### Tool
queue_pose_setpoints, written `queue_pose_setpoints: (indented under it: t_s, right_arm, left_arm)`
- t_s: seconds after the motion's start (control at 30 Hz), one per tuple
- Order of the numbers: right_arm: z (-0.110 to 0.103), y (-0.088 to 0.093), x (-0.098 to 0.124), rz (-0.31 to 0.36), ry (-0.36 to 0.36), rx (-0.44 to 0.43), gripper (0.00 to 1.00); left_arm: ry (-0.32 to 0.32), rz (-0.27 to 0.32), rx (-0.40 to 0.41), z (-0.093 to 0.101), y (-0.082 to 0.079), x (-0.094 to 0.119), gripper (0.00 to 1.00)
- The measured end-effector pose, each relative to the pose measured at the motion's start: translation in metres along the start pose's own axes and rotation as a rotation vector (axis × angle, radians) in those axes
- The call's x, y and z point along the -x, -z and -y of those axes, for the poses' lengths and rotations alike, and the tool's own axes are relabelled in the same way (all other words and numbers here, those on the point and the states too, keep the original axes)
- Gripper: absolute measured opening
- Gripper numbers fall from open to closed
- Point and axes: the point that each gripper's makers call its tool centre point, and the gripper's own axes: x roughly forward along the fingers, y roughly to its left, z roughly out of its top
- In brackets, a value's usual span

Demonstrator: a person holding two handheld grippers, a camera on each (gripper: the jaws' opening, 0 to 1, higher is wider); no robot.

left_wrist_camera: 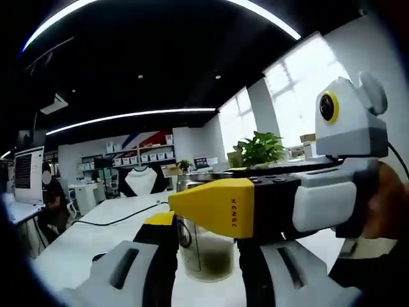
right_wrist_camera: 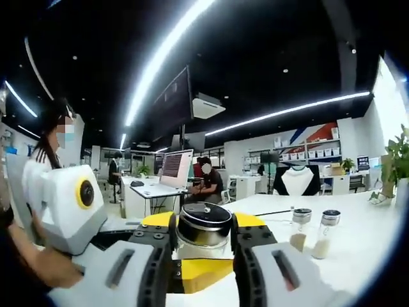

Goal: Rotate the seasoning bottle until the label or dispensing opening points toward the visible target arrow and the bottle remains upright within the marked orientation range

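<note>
Glass, clear and part-filled with greenish seasoning, the seasoning bottle (left_wrist_camera: 204, 252) stands upright on the white table (left_wrist_camera: 77, 246) between both sets of tongs at once. In the left gripper view the left gripper (left_wrist_camera: 208, 268) has its two black jaws either side of the bottle's lower body, close against the glass, pinching it. Across the front of the bottle, higher up, lies the right gripper (left_wrist_camera: 211, 208), its yellow jaw crossing from the right at the level of the bottle's neck.

From the right gripper view the same bottle shows from the other side: its round black lid (right_wrist_camera: 204, 224) sits right between the right gripper's (right_wrist_camera: 203, 259) jaws, which press on it from both flanks. Behind and below the lid the yellow parts of the left gripper (right_wrist_camera: 192, 272) reach in from the left, held by a hand (right_wrist_camera: 32, 256).

Counting: one bottle in the tongs, and two small shakers (right_wrist_camera: 313, 233) with dark caps standing side by side on the table to the right, well apart from the held bottle. One black cable (left_wrist_camera: 121, 220) snakes over the tabletop behind it. One leafy potted plant (left_wrist_camera: 261, 148) stands at the far edge near the windows.

The table runs wide and bare around the bottle, its far edge well back. Beyond it sit desks with monitors (right_wrist_camera: 176, 167) and people (right_wrist_camera: 208, 182) at them.
</note>
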Motion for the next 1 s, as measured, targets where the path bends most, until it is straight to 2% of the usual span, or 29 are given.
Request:
queue_pose_setpoints:
  t_s: [0.1, 0.23, 0.33, 0.5, 0.53, 0.63, 0.7, 0.77, 0.8, 0.9, 0.93, 1.0]
  right_arm:
    - [-0.003, -0.003, 0.001, 0.015, -0.019, 0.004, 0.30]
    - [-0.007, -0.007, 0.004, 0.017, -0.085, -0.002, 0.28]
    - [-0.005, -0.008, 0.006, 0.004, -0.095, -0.040, 0.28]
    - [-0.006, -0.006, 0.008, 0.011, -0.089, -0.052, 0.28]
    - [-0.005, -0.008, 0.009, 0.030, -0.098, -0.068, 0.27]
    - [-0.003, -0.006, 0.012, 0.029, -0.115, -0.096, 0.27]
    - [-0.003, -0.005, 0.014, 0.025, -0.135, -0.084, 0.26]
    - [-0.006, -0.006, 0.016, 0.027, -0.160, -0.076, 0.26]
    - [-0.010, -0.007, 0.018, 0.033, -0.189, -0.060, 0.26]
    - [-0.011, -0.010, 0.023, 0.050, -0.243, -0.084, 0.26]
    - [-0.011, -0.010, 0.025, 0.055, -0.258, -0.091, 0.26]
    - [-0.015, -0.011, 0.027, 0.061, -0.297, -0.073, 0.27]
  left_arm:
    - [0.009, 0.009, -0.006, 0.000, -0.004, 0.002, 0.36]
    - [0.017, 0.019, -0.002, -0.001, -0.007, 0.003, 0.36]
    - [0.014, 0.020, -0.027, 0.001, -0.009, 0.005, 0.36]
    - [0.019, 0.027, -0.026, 0.003, -0.010, 0.006, 0.36]
    - [0.032, 0.032, -0.017, 0.003, -0.012, 0.006, 0.36]
    - [0.059, 0.011, -0.024, 0.007, -0.011, 0.006, 0.37]
    - [0.113, -0.008, 0.040, 0.013, -0.009, 0.006, 0.37]
    - [0.129, -0.005, 0.048, 0.014, -0.010, 0.005, 0.37]
    - [0.146, -0.008, 0.056, 0.016, -0.010, 0.006, 0.37]
    - [0.182, -0.010, 0.073, 0.020, -0.012, 0.006, 0.38]
    - [0.231, -0.009, 0.079, 0.025, -0.014, 0.006, 0.38]
    - [0.268, -0.018, 0.089, 0.029, -0.014, 0.006, 0.38]
